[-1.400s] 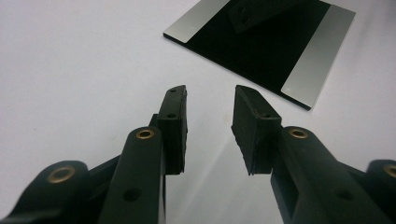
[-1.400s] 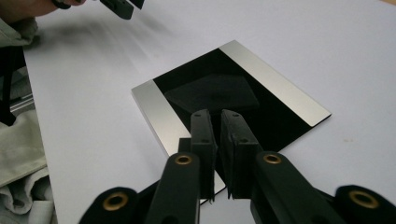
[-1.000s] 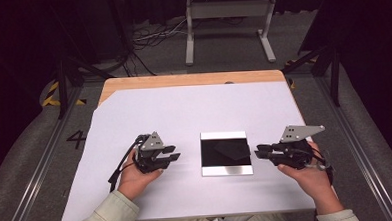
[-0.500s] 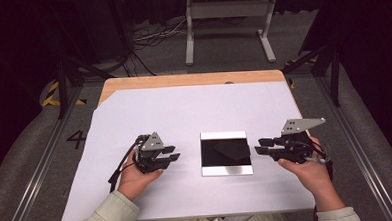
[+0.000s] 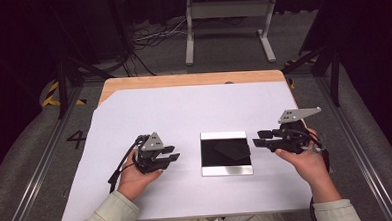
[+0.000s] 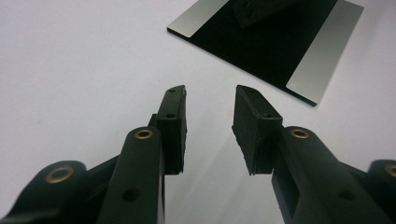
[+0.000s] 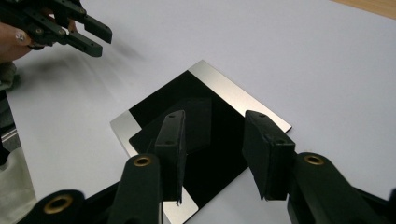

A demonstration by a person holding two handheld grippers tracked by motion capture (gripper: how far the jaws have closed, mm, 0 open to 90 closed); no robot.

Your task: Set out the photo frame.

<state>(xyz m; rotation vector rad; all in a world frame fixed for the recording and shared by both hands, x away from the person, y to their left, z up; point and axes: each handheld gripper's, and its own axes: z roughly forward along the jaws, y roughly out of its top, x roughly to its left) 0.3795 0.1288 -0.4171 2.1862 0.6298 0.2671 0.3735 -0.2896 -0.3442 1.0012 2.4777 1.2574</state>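
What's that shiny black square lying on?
The black mirror-like plate, with silver strips along two edges, lies flat on the white sheet that covers the wooden table. Whatever is directly beneath the plate is hidden by it.

The high view looks forward and down from above the person's side of the desk (image 5: 134, 118), far enough back to take in the whole white top, the wooden strip along its far edge and the floor beyond. The left gripper view rides low just over the top and faces along its own jaws toward the mirrored square plate (image 6: 266, 37), whose near corner it catches close up. The right gripper view sits somewhat higher and looks down across the same plate (image 7: 224, 98) toward the left gripper (image 7: 100, 39) near the desk's left side. All three views share that plate (image 5: 226, 152) near the middle of the front edge.
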